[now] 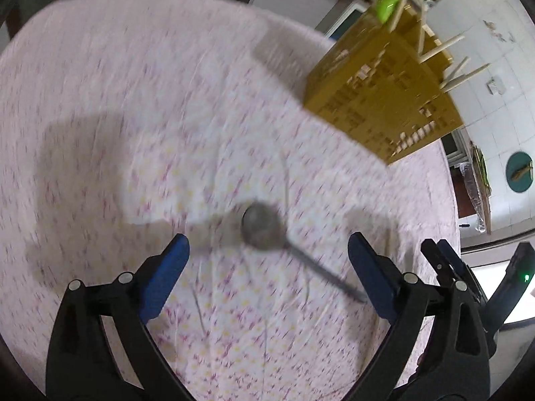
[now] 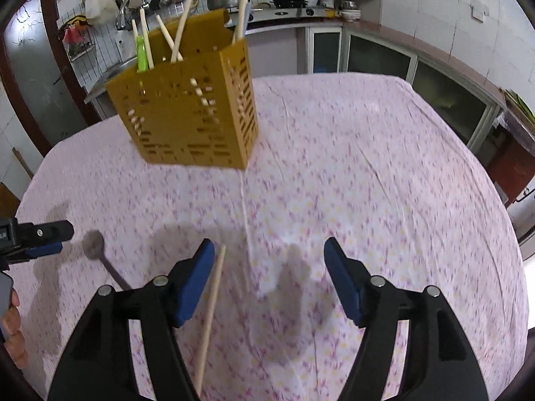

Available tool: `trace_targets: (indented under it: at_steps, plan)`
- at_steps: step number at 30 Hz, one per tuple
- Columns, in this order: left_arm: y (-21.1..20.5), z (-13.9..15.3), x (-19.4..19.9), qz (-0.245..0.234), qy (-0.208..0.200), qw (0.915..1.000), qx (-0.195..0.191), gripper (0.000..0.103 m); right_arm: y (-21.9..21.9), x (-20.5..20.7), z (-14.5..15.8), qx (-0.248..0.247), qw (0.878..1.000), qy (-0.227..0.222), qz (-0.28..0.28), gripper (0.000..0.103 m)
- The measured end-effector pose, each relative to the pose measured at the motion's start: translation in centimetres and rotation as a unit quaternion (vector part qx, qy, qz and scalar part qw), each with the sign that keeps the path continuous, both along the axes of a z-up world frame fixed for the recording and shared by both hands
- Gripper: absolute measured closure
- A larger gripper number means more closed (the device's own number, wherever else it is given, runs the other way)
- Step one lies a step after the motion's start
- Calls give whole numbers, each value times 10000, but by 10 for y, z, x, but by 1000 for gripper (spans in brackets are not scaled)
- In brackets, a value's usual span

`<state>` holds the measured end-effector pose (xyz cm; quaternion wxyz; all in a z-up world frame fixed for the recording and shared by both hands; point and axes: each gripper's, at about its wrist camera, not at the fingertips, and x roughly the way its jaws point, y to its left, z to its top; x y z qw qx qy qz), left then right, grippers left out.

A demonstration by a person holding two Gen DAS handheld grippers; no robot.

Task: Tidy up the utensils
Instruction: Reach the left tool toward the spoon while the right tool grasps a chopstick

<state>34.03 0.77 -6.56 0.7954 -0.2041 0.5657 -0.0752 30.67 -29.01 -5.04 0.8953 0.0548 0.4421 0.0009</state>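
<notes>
Blue-padded left hand-held gripper (image 1: 267, 254) spread, angled down over spoon (image 1: 264, 227); right hand-held gripper (image 2: 269, 260) spread.

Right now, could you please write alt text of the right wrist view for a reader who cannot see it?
An open right claw hovers over a flowered tablecloth, with a wooden chopstick lying beside its left finger. Behind stands a yellow slotted utensil holder holding chopsticks; a metal spoon lies left.
</notes>
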Motion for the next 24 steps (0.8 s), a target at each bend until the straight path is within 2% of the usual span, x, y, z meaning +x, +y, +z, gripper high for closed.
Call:
trace_targets:
  at_steps: [3, 5, 7, 10, 13, 15, 18, 21, 24]
  plan:
    - [4, -8, -2, 175, 123, 9998, -9, 11, -1, -6, -6, 48, 9999, 95, -29, 36]
    - [3, -11, -3, 268, 136, 9995, 101, 17, 0, -8, -9, 43, 9998, 163, -43, 36]
    - [-4, -10, 0, 269, 144, 9992, 247, 32, 2, -10, -11, 22, 9998, 205, -26, 36]
    - [-19, -10, 6, 130, 163, 9985, 497, 41, 4, -7, -14, -22, 9995, 305, -17, 36]
    - [-33, -6, 12, 17, 12, 9966, 825, 50, 3, -4, -17, -42, 9990, 439, -48, 36]
    - [-40, -8, 19, -107, 112, 9964, 836, 57, 2, -1, -18, -80, 9985, 531, -68, 36]
    - [-49, -9, 25, -188, 175, 9931, 1148, 61, -2, 2, -18, -129, 9980, 606, -99, 36]
    - [-55, -9, 31, -219, 214, 9911, 1296, 61, -5, 6, -20, -59, 9976, 690, -80, 36]
    - [-70, -10, 37, -482, 146, 9860, 1592, 66, -5, 10, -24, -85, 9968, 791, -52, 36]
